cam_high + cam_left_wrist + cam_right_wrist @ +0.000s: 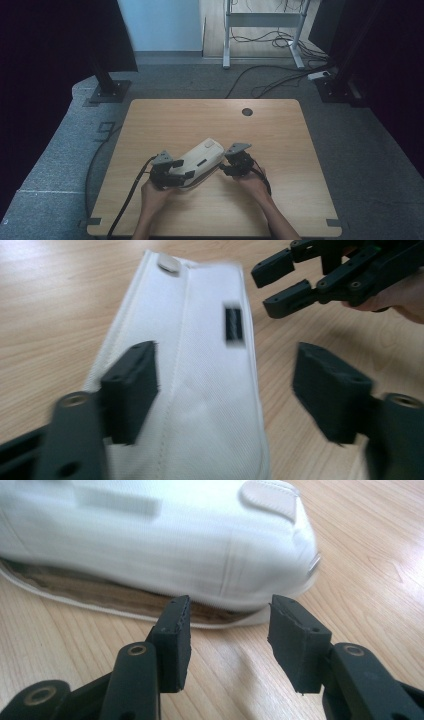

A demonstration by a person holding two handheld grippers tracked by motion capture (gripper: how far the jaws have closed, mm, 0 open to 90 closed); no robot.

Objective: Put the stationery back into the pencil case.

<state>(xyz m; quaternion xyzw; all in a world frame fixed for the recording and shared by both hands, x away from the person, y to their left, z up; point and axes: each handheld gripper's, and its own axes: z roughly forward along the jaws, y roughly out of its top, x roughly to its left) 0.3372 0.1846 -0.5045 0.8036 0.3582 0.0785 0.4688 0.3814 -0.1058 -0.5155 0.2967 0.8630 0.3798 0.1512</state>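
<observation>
A white fabric pouch [202, 156] lies slantwise on the wooden table [280, 135], between the two grippers. It carries a small black label [233, 326] and a snap tab [168, 262] at its far end. My left gripper [225, 380] stands open at the pouch's [200, 365] near end, one jaw over the fabric and the other over bare wood beside it. My right gripper [227, 612] is open too, its jaw tips just short of the pouch's [175, 535] long edge, where a brownish lining shows under the rim. From above, the left gripper [180, 176] and right gripper [226, 167] flank the pouch.
A round cable hole [247, 111] sits near the table's far edge. Black stands [107, 85] rise behind the far-left and far-right corners. Cables [270, 80] run over the grey floor behind, near a white desk frame [260, 22].
</observation>
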